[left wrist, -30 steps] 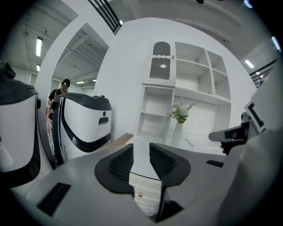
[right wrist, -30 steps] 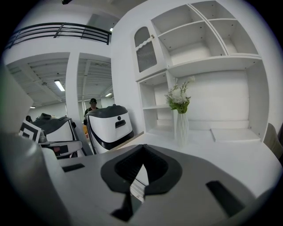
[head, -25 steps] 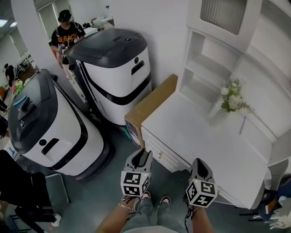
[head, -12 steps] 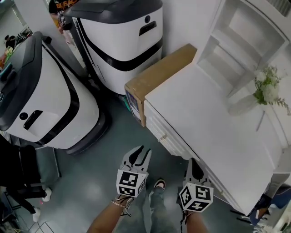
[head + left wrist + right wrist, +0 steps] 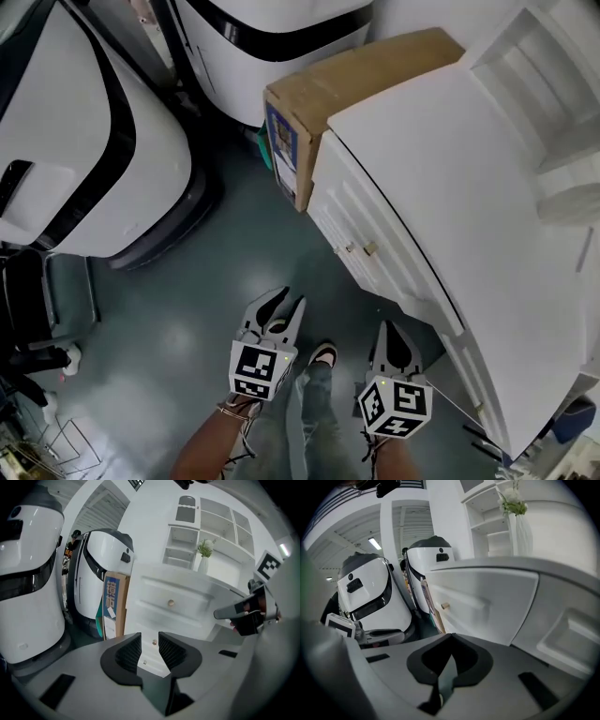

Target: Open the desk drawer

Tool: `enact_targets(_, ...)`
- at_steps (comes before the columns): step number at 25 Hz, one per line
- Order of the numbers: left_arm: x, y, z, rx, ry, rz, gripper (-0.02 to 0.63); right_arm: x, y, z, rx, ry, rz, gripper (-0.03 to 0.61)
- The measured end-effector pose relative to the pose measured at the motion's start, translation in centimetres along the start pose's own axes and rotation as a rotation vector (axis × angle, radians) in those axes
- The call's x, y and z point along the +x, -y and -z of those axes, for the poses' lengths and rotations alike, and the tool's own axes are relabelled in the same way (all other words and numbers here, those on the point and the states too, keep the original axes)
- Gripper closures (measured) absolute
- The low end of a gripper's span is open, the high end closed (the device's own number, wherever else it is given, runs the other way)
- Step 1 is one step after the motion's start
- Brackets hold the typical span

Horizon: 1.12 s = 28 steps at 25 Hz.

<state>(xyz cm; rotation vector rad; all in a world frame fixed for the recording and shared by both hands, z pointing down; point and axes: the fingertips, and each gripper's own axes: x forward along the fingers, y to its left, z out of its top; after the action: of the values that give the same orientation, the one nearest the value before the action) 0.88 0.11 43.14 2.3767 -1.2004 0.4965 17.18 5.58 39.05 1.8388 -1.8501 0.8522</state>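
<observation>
- Left gripper (image 5: pixel 284 307): jaws spread, nothing in them, hanging over the floor (image 5: pixel 187 319) well short of the desk.
- Drawer (image 5: pixel 342 220) is shut, just under the tabletop (image 5: pixel 450 169). I'd line those spread jaws up around the little knob (image 5: pixel 171 603), pinch, then pull straight out.
- Right gripper (image 5: pixel 390 330): jaws pressed together, empty. Probably best kept clear.

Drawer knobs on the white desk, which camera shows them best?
The left gripper view: it faces the drawer fronts squarely, with the knobs down the middle. The head view shows them tiny from above; the right gripper view catches one side-on.
</observation>
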Motion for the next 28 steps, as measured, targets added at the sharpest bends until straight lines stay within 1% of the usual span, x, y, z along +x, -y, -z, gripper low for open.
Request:
enact_targets(7,2.8,-0.8,7.8,0.004,-0.054,0.031,0.489,4.5,0.1,7.5,0.034,-0.065,0.017,0.571)
enact_targets(11,3.9,-1.0,11.1,-0.005,-0.077,0.049,0.489,6.1,0.5,10.5,0.035,-0.102,0.034,0.571)
enact_targets(19,6.5,-2.7,15.0,-0.015,-0.091,0.064,0.489,9.7,1.6,12.9,0.047,-0.124,0.073,0.571)
enact_targets(24,9.8,-3.1,17.0,-0.024,-0.091,0.112,0.489,12.0,2.3,14.1,0.047,-0.133,0.091,0.571)
enact_targets(28,13.2,-3.5,18.9,-0.016,-0.1,0.132,0.489,13.9,2.7,15.3,0.035,-0.139,0.095,0.571)
